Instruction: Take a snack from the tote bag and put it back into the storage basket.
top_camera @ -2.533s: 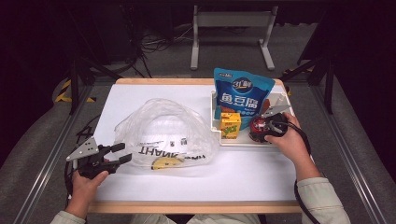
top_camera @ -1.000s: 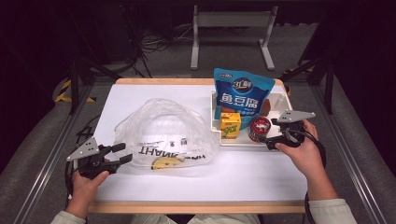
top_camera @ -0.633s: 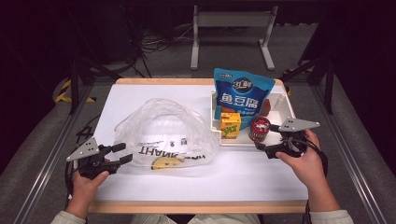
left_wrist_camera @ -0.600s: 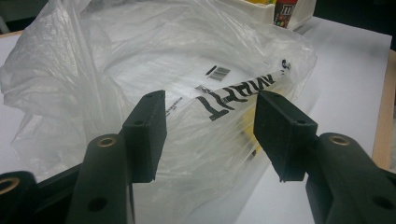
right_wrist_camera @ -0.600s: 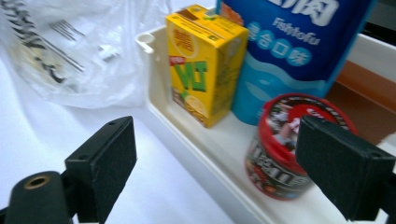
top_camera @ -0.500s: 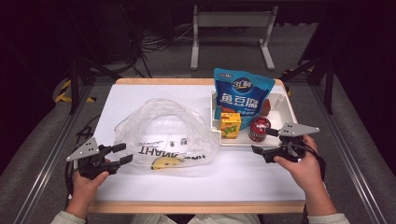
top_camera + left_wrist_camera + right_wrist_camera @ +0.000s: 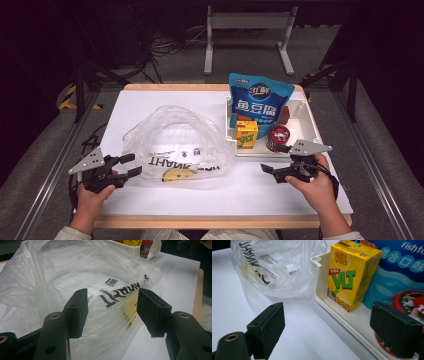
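Looks like the packing step: picking something from the tray (image 7: 306, 119) to carry over to the plastic bag (image 7: 175, 135). Nothing gripped yet on either side.

Hovering low over the white table (image 7: 225, 197) with the right gripper (image 7: 273, 158), just in front of the tray's near wall, jaws spread wide and empty. Pointing leftward and a touch inward, hand wrapped round the handle, forearm coming up from the bottom right corner. Seen along the right gripper (image 7: 333, 330) itself: squaring up to the yellow juice carton (image 7: 349, 277), standing upright in the tray's near corner, with the red can (image 7: 412, 302) just beside it and partly behind one pad. Backed by the blue pouch (image 7: 260, 100), propped upright at the rear of the tray.

Over on the other side, parked at the bag's near left edge with the left gripper (image 7: 131, 165), jaws apart and released. Framing crumpled film and black lettering between the pads in the left gripper view (image 7: 112, 312), possibly brushing the plastic bag (image 7: 50, 277), hard to tell. Holding something yellow (image 7: 176, 175) inside the bag already, near the front.

Next move, by the look of it: lifting over the tray wall, easing the open jaws around the juice carton (image 7: 246, 135) or the can (image 7: 278, 137), closing squarely on the flat sides, not a corner. Calls for care with the tight spacing, so as not to nudge the neighbour or tip the pouch. Probably also pinching the bag's rim on the left to hold the mouth open.
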Demonstrator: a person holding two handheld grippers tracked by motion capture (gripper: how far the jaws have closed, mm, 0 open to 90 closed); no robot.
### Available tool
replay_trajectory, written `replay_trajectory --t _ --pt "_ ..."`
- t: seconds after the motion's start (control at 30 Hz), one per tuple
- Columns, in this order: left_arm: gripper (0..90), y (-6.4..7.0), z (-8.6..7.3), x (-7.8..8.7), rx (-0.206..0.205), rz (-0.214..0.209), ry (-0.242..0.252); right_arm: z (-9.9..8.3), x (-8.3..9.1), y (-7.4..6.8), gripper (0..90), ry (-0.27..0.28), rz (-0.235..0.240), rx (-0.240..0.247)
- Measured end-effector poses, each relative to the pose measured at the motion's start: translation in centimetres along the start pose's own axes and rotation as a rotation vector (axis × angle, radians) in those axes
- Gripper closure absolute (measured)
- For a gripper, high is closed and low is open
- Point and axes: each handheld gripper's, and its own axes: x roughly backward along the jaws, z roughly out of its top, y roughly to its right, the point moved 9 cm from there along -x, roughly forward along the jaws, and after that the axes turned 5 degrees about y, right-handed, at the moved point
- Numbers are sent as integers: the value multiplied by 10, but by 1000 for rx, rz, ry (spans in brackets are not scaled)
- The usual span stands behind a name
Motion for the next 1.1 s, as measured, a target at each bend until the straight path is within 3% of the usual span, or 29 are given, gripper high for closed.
replay_trajectory --t 0.4,0.73,1.1 --pt "427 5 2 9 5 -3 27 -17 -19 -9 135 -26 24 6" --pt "427 4 0 9 11 -4 15 -34 -31 -10 136 -62 36 -14" --pt "427 4 -2 7 11 -7 7 -46 -39 -11 135 -109 27 7"
